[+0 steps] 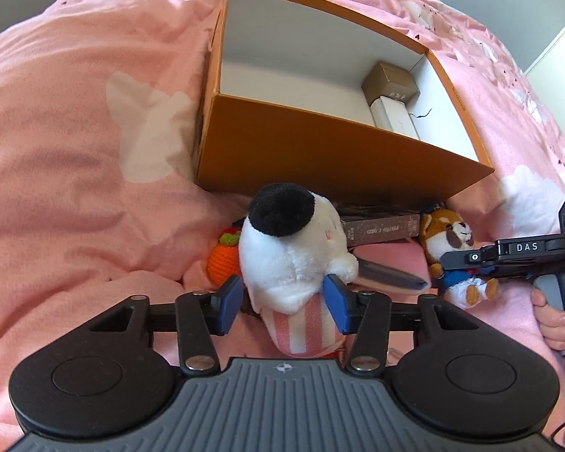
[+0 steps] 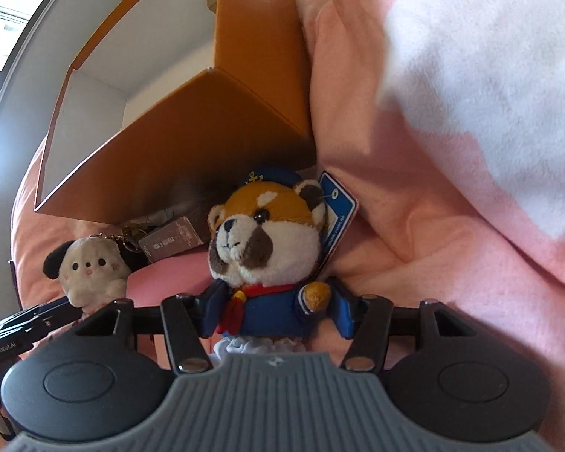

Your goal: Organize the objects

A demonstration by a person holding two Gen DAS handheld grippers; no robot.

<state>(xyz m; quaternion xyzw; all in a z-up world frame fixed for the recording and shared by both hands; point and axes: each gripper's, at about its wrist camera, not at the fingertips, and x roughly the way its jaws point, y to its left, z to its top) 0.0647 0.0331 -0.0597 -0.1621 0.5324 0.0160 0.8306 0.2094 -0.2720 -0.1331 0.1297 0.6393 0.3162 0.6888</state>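
A white plush dog [image 1: 282,256] with a black ear and a pink-striped base stands between the blue pads of my left gripper [image 1: 284,301], which press on its sides. In the right wrist view the same white plush dog [image 2: 88,267] shows at the left. A brown-and-white plush animal [image 2: 263,241] in a blue sailor suit and cap sits between the pads of my right gripper [image 2: 278,310]. The pads flank its arms without squeezing them. Just behind both toys lies an orange cardboard box [image 1: 320,150], open-topped and white inside.
Inside the box lie a small gold carton [image 1: 390,79] and a white carton [image 1: 393,116]. An orange crocheted toy [image 1: 224,260], a flat brown box [image 1: 380,231] and keys [image 2: 128,241] sit by the box's front wall. Pink bedding [image 1: 75,188] lies all around, bunched high at the right.
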